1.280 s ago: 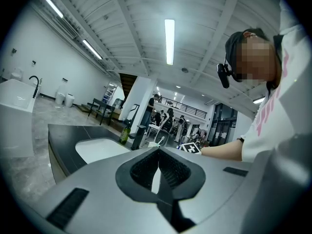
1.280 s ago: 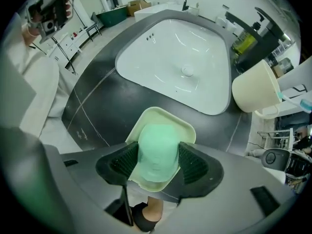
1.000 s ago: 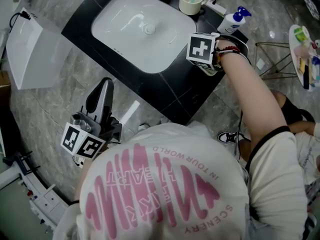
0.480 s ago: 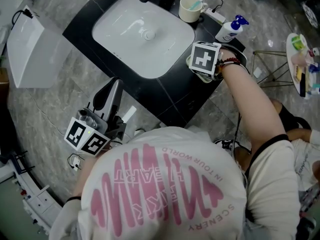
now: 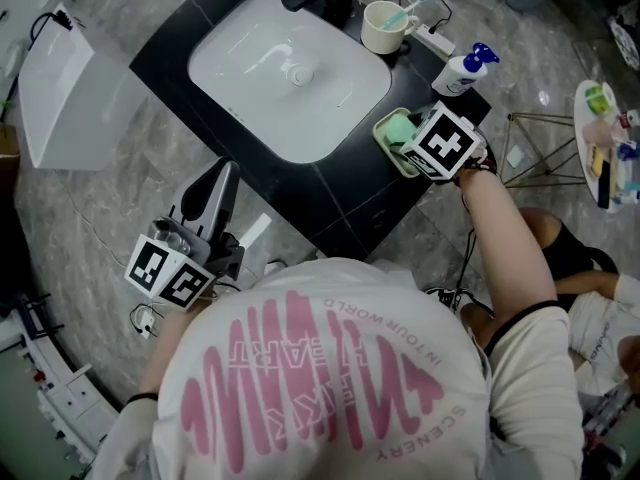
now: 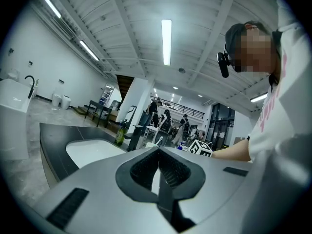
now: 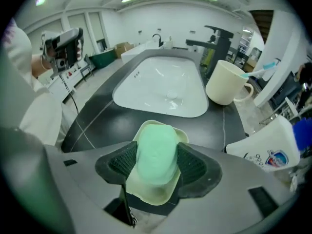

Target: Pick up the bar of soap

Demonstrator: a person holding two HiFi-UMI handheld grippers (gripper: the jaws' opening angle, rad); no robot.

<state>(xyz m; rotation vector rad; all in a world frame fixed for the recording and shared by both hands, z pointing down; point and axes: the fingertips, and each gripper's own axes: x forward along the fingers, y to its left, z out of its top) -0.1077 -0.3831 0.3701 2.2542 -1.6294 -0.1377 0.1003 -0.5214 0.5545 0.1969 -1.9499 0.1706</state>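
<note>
Black counter [image 5: 340, 183] by white sink [image 5: 270, 78]: right gripper [image 7: 157, 161] pinching bar of soap [image 5: 399, 128] in dish [image 7: 150, 193]; left gripper [image 6: 157, 161] pressed together, lower left.

The bar of soap [image 7: 156, 155] is a pale green, rounded oblong with a smooth, slightly domed top. It lies flat in a cream soap dish [image 7: 146, 196] on the black table [image 5: 345, 193], just right of the white sink [image 5: 250, 68]. The right hand-held gripper [image 7: 157, 147] presses against both its long sides.
</note>
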